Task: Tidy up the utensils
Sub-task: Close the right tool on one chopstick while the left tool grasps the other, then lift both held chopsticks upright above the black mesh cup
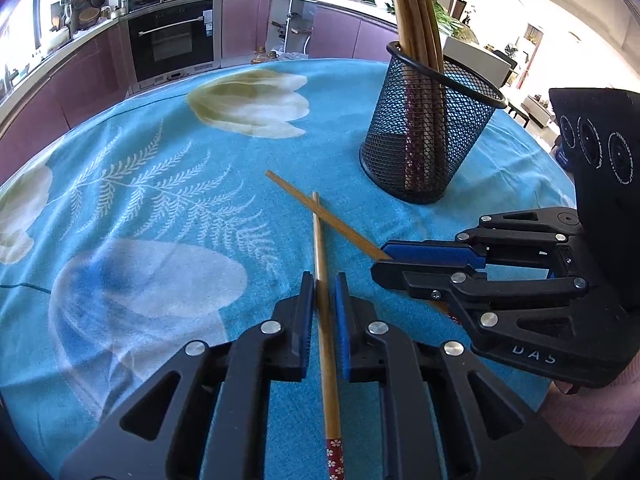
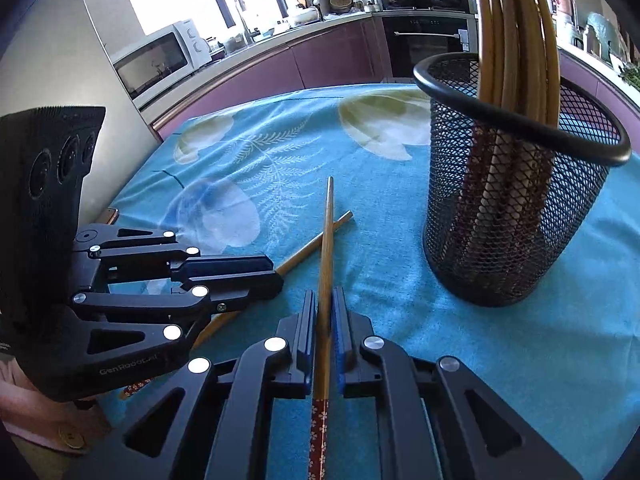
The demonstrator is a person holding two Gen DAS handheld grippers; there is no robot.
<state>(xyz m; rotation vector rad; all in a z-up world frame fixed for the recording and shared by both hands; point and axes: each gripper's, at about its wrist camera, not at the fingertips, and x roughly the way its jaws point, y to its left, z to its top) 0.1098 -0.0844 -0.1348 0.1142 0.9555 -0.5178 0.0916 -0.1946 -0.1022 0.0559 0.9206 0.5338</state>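
Two wooden chopsticks with red flowered ends cross each other on the blue flowered cloth [image 1: 160, 208]. My left gripper [image 1: 322, 280] is shut on one chopstick [image 1: 322, 320], which runs forward between its blue pads. My right gripper [image 2: 324, 300] is shut on the other chopstick [image 2: 327, 240]. Each gripper shows in the other's view, the right one [image 1: 384, 260] at the right and the left one [image 2: 276, 274] at the left. A black mesh cup [image 1: 428, 128] [image 2: 516, 200] holding several chopsticks stands upright just beyond, to the right.
The table edge curves around the cloth. Purple kitchen cabinets and an oven [image 1: 172, 40] stand behind it, with a microwave [image 2: 156, 60] on the counter at the left of the right wrist view.
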